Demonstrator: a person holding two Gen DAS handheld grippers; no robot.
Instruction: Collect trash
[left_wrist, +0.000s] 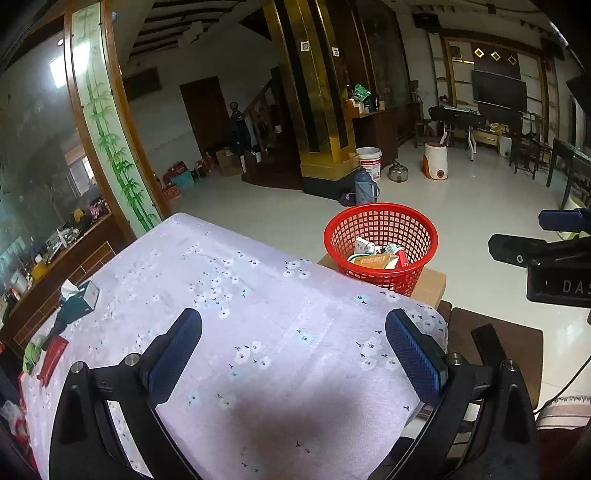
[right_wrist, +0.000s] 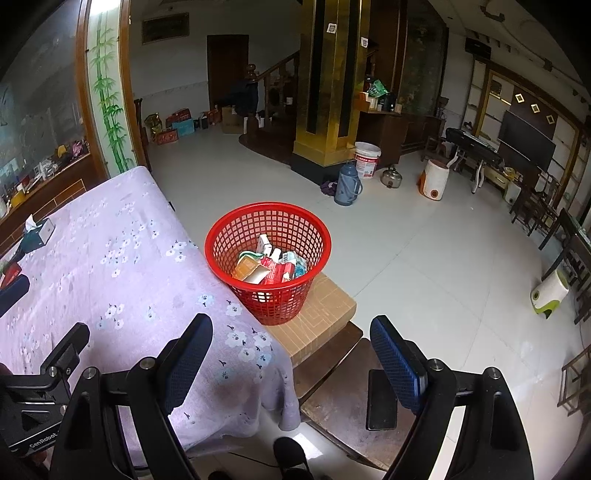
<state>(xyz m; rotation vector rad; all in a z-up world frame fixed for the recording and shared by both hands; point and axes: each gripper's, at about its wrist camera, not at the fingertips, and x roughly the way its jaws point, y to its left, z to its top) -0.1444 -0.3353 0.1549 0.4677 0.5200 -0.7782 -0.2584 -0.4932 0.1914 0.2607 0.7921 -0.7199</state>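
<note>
red mesh basket (right_wrist: 268, 254) of wrappers sits ahead of the right gripper (right_wrist: 291, 354), nearer it than the left gripper (left_wrist: 293, 350); both splayed, empty.

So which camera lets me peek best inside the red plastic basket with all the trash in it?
The right wrist view. It looks down into the red plastic mesh basket, so the crumpled packets and cartons show clearly. In the left wrist view the basket sits farther off and its front wall hides most of the trash.
</note>
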